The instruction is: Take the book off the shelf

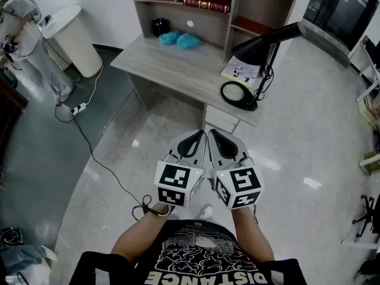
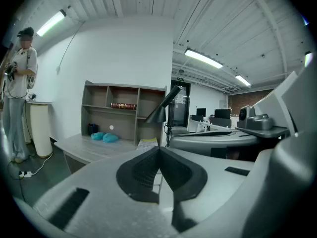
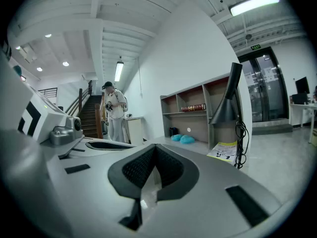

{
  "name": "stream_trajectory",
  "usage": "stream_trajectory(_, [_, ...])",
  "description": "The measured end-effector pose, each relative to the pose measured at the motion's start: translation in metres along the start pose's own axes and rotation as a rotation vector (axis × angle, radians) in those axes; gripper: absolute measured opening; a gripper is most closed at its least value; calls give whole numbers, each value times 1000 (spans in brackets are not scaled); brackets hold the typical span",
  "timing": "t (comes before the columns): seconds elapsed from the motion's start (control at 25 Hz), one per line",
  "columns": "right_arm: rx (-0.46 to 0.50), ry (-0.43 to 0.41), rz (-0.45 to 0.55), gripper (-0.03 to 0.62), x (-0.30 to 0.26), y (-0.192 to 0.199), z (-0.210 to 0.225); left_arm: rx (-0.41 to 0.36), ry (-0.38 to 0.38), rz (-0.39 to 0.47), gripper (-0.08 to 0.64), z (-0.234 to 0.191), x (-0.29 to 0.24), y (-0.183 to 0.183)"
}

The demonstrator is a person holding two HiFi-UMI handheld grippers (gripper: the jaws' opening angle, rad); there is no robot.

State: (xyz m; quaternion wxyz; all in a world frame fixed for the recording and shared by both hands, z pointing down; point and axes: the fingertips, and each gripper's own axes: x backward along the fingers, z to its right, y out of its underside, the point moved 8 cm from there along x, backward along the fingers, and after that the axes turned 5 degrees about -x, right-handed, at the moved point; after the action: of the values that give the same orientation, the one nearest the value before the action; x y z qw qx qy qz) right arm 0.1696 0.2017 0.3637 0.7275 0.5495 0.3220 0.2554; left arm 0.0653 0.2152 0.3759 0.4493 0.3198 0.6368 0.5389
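Note:
A dark red book [image 1: 206,2] lies flat on the middle shelf of the wooden hutch [image 1: 234,8] at the back of the desk; it also shows as a small red book [image 2: 123,106] in the left gripper view and a red book [image 3: 193,107] in the right gripper view. Both grippers are held side by side in front of my chest, well short of the desk. My left gripper [image 1: 199,137] is shut with nothing in it. My right gripper [image 1: 212,135] is shut and empty too.
The grey desk [image 1: 172,70] carries two teal fuzzy things [image 1: 180,40], a black cup [image 1: 159,26], a black desk lamp [image 1: 258,58] and a yellow booklet [image 1: 240,73]. A white bin [image 1: 74,37] and a floor cable [image 1: 89,141] lie left. A person [image 3: 115,110] stands far off.

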Motion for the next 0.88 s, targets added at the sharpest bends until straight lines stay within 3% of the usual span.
stream_trajectory(0.6, [-8, -74, -24, 17, 22, 4, 40, 45, -74, -7, 8, 30, -25, 3])
stream_trajectory(0.88, [-18, -93, -33, 17, 2, 2, 47, 57, -85, -11, 8, 17, -37, 4])
